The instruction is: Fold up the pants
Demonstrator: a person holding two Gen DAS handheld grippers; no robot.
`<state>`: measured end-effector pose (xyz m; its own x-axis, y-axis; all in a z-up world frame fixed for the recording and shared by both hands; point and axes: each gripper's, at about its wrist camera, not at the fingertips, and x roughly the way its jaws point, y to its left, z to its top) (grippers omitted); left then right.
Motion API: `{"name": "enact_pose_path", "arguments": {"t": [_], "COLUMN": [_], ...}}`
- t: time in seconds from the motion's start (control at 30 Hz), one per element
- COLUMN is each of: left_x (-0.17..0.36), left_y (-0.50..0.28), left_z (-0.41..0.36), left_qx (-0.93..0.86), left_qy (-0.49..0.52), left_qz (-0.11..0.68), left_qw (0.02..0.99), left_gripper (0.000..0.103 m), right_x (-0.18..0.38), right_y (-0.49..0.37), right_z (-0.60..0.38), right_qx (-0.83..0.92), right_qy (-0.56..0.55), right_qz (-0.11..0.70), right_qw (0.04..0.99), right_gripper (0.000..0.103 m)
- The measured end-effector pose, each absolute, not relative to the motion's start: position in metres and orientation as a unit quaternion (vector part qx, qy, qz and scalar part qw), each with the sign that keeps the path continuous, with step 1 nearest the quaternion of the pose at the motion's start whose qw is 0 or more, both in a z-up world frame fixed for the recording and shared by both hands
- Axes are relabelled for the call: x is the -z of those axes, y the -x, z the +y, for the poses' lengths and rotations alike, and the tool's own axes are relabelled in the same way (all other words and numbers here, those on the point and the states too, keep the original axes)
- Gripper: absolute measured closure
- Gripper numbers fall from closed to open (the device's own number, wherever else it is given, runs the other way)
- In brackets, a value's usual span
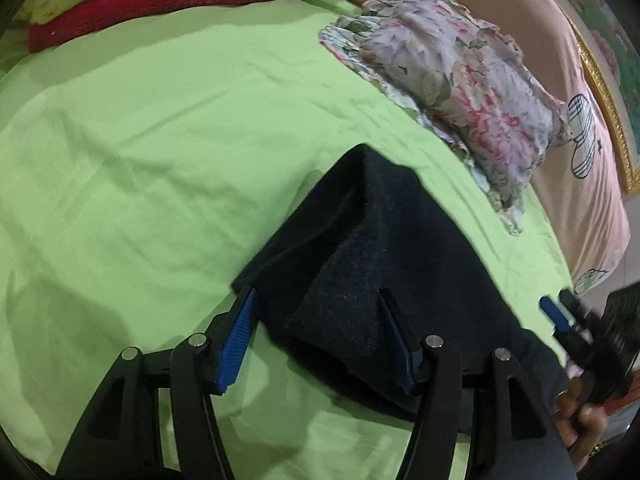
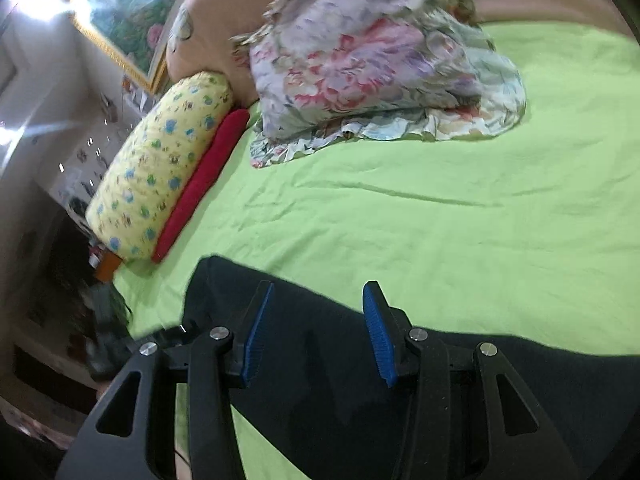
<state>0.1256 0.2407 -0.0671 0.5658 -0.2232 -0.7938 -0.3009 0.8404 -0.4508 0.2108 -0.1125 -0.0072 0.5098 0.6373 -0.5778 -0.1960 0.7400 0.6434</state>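
Dark pants [image 1: 360, 248] lie on the green sheet [image 1: 160, 140] — both grippers' jaws spread, gripping nothing.

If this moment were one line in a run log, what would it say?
step: fold pants | dark folded pants on green bedsheet | left gripper open over pants | right gripper open over pants

I am looking at a bed [image 1: 160, 128] with a green sheet. Dark pants [image 1: 372, 264] are lying at six o'clock, a floral pillow [image 1: 460, 92] at two, a red towel [image 1: 172, 4] at eleven.
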Motion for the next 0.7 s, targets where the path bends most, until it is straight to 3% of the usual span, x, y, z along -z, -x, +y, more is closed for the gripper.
{"name": "enact_pose_path", "arguments": {"t": [0.23,0.47,0.6,0.7], "left_x": [0.07,0.07,0.071,0.075], "left_y": [-0.128,-0.129,-0.125,-0.124], "left_z": [0.242,0.243,0.242,0.246], "left_qx": [-0.022,-0.002,0.008,0.039], "left_qy": [0.276,0.285,0.292,0.322], "left_qz": [0.462,0.446,0.429,0.421], "left_qw": [0.843,0.849,0.855,0.847], "left_gripper": [0.044,0.045,0.051,0.066], "right_x": [0.029,0.065,0.058,0.054], "right_y": [-0.255,-0.253,-0.244,-0.241], "right_z": [-0.097,-0.052,-0.042,-0.038], "right_qx": [-0.272,-0.301,-0.293,-0.297], "right_qy": [-0.232,-0.119,-0.086,-0.081], "right_qz": [0.485,0.575,0.568,0.56], "right_qw": [0.798,0.752,0.764,0.769], "right_gripper": [0.056,0.055,0.055,0.073]}}
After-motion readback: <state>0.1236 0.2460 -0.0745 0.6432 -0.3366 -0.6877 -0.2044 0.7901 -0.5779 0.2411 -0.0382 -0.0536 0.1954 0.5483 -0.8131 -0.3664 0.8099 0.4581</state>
